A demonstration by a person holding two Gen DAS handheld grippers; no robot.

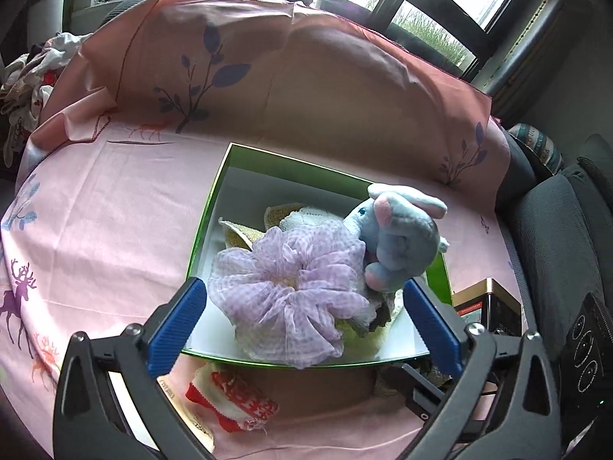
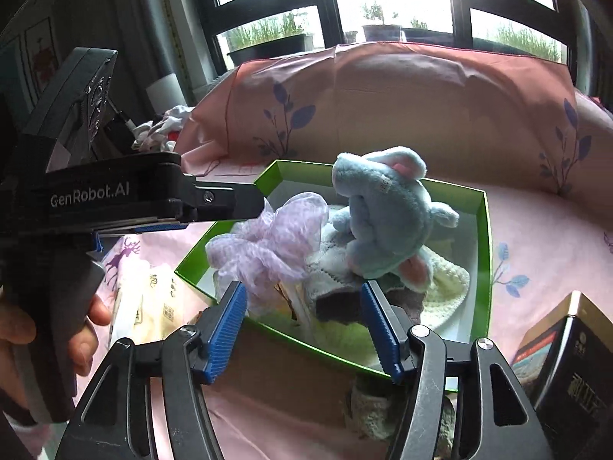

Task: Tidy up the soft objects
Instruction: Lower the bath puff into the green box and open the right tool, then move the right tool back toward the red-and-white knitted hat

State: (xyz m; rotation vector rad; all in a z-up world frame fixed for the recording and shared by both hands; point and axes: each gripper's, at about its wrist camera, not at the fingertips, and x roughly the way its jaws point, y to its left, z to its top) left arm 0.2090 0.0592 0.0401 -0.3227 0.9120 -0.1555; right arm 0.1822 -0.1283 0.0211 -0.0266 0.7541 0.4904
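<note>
While left gripper [image 1: 304, 316] gapes, scrunchie [image 1: 291, 283] lies between, untouched.

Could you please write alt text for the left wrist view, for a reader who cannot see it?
An open green box on a pink printed cloth holds a lilac gingham scrunchie, a blue plush elephant and cream knitted items. The left gripper frames the box with jaws wide open, holding nothing.
</note>
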